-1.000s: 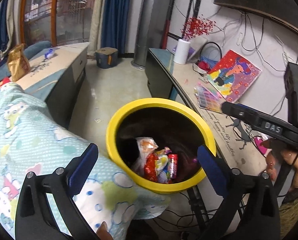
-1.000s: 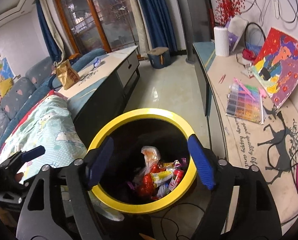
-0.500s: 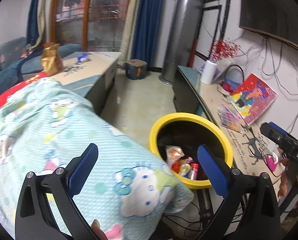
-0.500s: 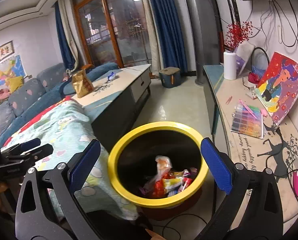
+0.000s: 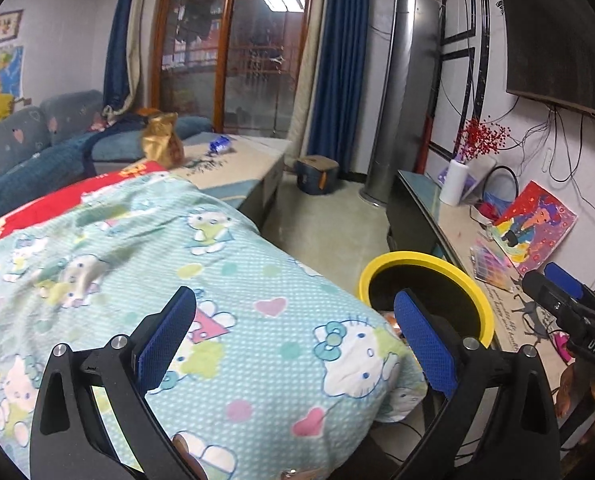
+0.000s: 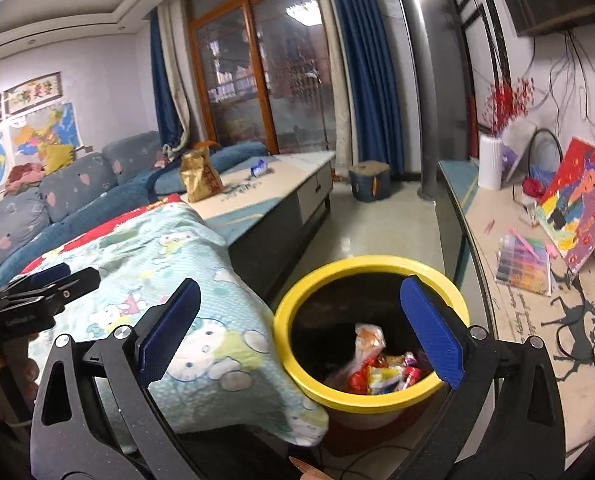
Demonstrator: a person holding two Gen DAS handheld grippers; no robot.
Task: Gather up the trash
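the left hand-held gripper [image 5: 295,336] hung with its blue pads spread wide and nothing between them, over a pale green cartoon-cat blanket [image 5: 201,280] that filled the lower left of its view. the right hand-held gripper [image 6: 301,328] was spread just as wide and carried nothing; it looked down across the yellow-rimmed bin [image 6: 297,300], which stood on the floor just beside the blanket's hanging corner. inside the bin lay the collected trash [image 6: 377,368]: a crumpled clear bag and a heap of red, yellow and white snack wrappers on the dark bottom. from the left wrist view only the bin's far rim [image 5: 437,260] and dark inner wall showed, with its contents mostly hidden behind the blanket and the right pad.

on the long low bench [image 6: 281,184] behind the blanket stood a golden-brown snack bag [image 6: 199,176], upright, and farther along lay a small blue wrapper [image 6: 259,167], well apart from the bin. a blue sofa [image 6: 77,184] ran along the bench's far side. to the right of the bin a low cabinet top [image 6: 509,312] held a white vase [image 6: 489,162] with red sprigs, a bright painting [image 6: 581,204] leaning on the wall, and a flat pack of coloured pieces [image 6: 523,264] beside it. the right hand-held gripper's tip showed at the right edge of the left wrist view, and the left one's tip at the left edge of the right wrist view.
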